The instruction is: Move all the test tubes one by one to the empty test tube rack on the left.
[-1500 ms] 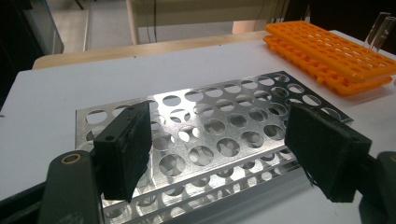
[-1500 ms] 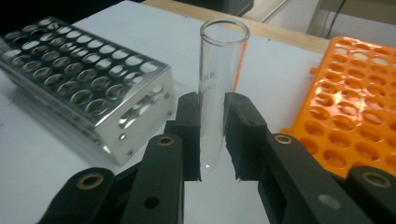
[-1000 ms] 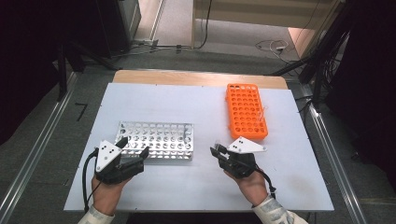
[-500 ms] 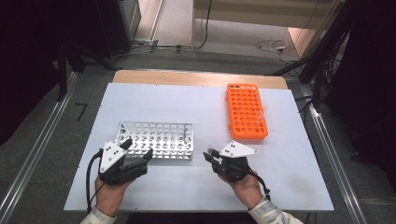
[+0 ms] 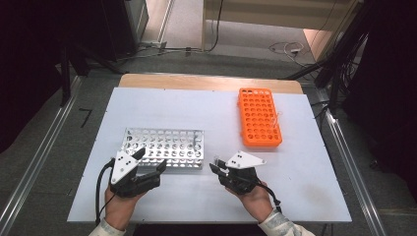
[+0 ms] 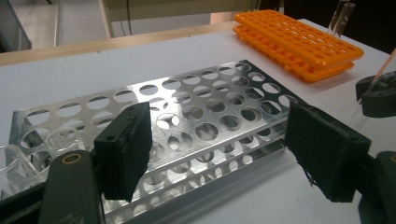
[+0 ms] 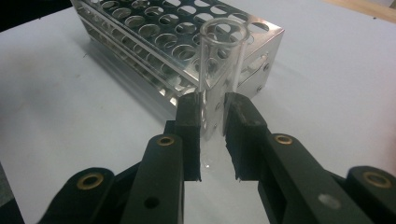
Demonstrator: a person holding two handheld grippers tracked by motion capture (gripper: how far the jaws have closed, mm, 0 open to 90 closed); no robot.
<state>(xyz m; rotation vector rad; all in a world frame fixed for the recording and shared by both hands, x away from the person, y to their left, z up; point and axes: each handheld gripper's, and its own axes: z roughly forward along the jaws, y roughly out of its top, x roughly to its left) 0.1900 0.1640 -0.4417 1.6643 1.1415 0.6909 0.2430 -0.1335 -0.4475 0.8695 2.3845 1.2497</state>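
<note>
Plainly, no brand, label or readable writing shows on any of the things. The right tongs (image 7: pixel 212 135) pinch a clear glass test tube (image 7: pixel 219 60) low on its length; its open mouth points up and away from the tongs, its long axis roughly in line with them, and its bottom end is hidden between the pads. In the high view the right tongs (image 5: pixel 216 169) sit near the front of the white worktop (image 5: pixel 196 113), just right of the metal test-tube rack (image 5: pixel 164 147), and the tube itself is too small and clear to make out there. The left tongs (image 6: pixel 219 154) stand spread with nothing between them, hovering at the near side of the metal rack (image 6: pixel 187 112). At the left edge of the left gripper view, clear tubes (image 6: pixel 18 161) stand in the rack's end holes, cut off by the frame. The orange test-tube rack (image 5: pixel 259 117) lies well apart at the far right, one clear tube (image 6: pixel 343 16) rising from it.
</note>
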